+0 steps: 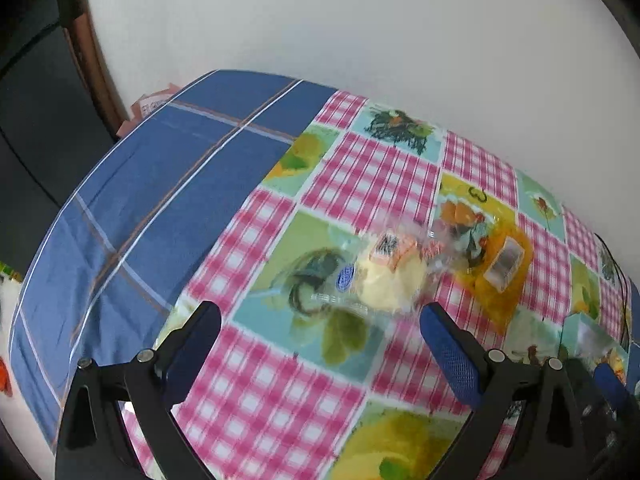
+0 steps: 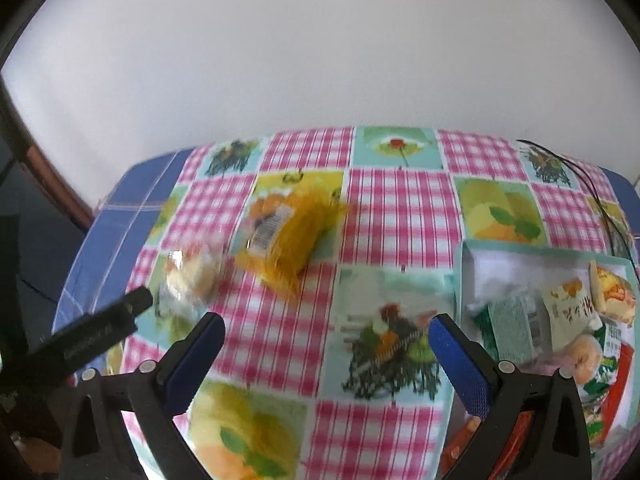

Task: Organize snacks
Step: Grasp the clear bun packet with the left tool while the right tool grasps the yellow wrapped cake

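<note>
Left gripper (image 1: 320,320) and right gripper (image 2: 326,330), both spread wide and empty, above a pink-checked, fruit-printed tablecloth (image 2: 400,208). A clear-wrapped pale yellow pastry (image 1: 390,276) lies just beyond the left fingers, beside an orange-yellow snack packet (image 2: 286,236). A pale teal box (image 2: 460,280) of assorted snack packets sits at right.

Little can be read. A dark "3" (image 1: 477,195) is printed on a yellow square of the tablecloth (image 1: 372,184), just beyond the orange snack bag (image 1: 500,280). A pink carton (image 1: 150,106) past the tablecloth's far left edge carries pale letters too blurred to make out. In the box (image 2: 466,276), a cream packet (image 2: 570,312) bears large dark characters, smeared and unreadable. Barcode labels are also illegible.
</note>
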